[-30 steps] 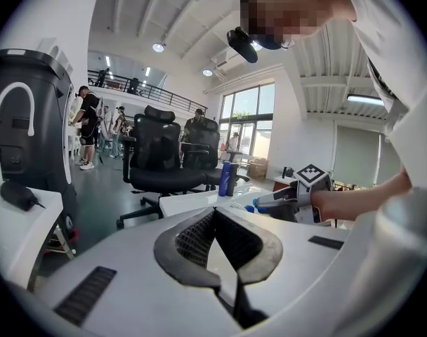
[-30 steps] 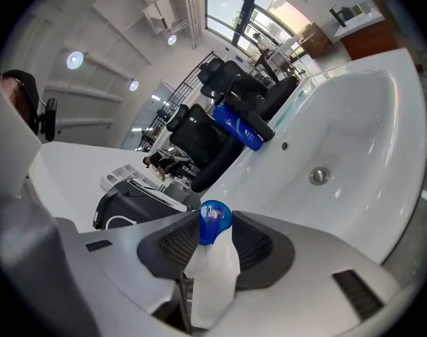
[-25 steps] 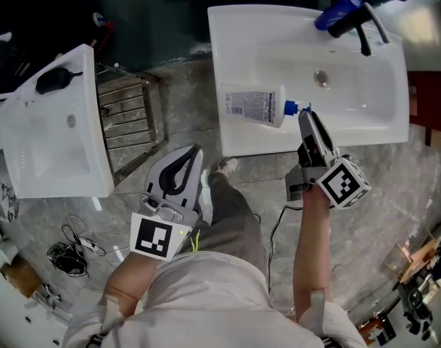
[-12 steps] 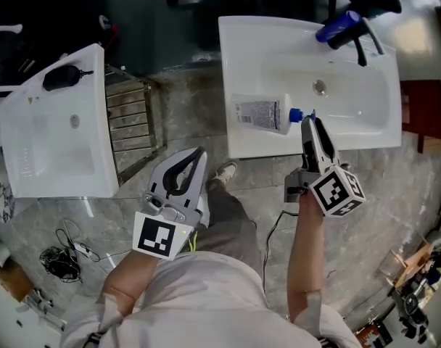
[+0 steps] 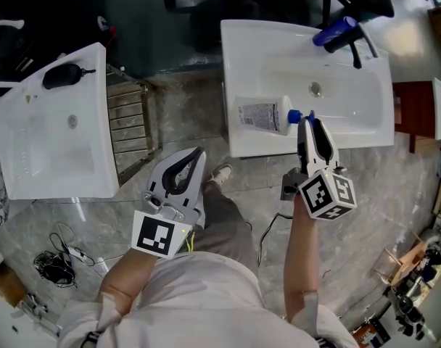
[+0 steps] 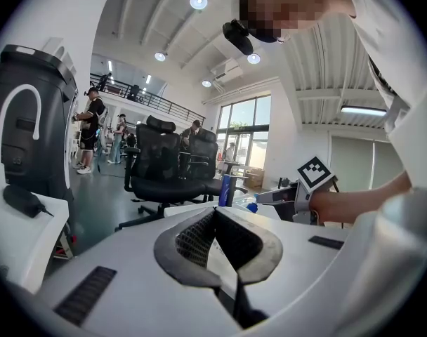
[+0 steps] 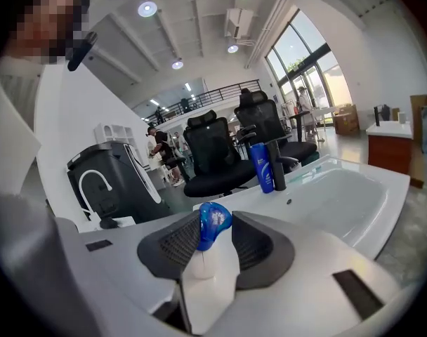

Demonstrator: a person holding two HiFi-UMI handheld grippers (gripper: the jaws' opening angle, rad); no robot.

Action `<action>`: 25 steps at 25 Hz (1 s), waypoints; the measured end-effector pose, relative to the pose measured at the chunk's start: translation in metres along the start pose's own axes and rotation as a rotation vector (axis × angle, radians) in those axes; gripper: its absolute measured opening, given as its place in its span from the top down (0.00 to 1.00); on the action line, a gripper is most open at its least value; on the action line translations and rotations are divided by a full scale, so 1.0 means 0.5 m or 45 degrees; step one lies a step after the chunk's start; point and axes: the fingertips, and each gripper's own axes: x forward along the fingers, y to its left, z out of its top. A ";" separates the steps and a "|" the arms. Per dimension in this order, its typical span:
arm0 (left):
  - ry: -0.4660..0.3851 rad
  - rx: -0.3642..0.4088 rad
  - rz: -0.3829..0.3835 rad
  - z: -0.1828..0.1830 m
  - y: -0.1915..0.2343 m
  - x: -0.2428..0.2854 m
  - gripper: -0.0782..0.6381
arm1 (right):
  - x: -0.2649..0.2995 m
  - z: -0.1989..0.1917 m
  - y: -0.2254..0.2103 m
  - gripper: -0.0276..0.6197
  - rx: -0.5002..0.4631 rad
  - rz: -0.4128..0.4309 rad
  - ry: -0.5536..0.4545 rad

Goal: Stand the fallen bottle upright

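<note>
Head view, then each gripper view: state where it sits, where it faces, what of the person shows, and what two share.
Head view: on the head, steeply down at the sink and lying bottle; forearms, left gripper, right gripper.
Left gripper view: on that gripper, towards office chairs; shut jaws, right forearm.
Right gripper view: on that gripper, across the sink; jaws on the bottle's cap.
Shared: both gripper views show the chairs.

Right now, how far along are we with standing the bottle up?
Done: the right gripper is clamped on the blue cap of the white pump bottle. In hand: that grip, with the bottle lying on its side on the sink rim. Left: tip it upright and let go. The left gripper is shut and empty.
</note>
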 end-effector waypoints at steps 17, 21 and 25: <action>-0.043 -0.039 -0.045 -0.004 0.028 -0.050 0.87 | -0.014 0.021 0.130 0.73 -0.546 -0.100 -0.040; -0.035 -0.048 -0.054 -0.010 0.037 -0.061 0.87 | -0.014 0.015 0.161 0.73 -0.646 -0.109 -0.047; -0.030 -0.056 -0.054 -0.015 0.048 -0.069 0.87 | -0.012 0.011 0.179 0.73 -0.682 -0.112 -0.046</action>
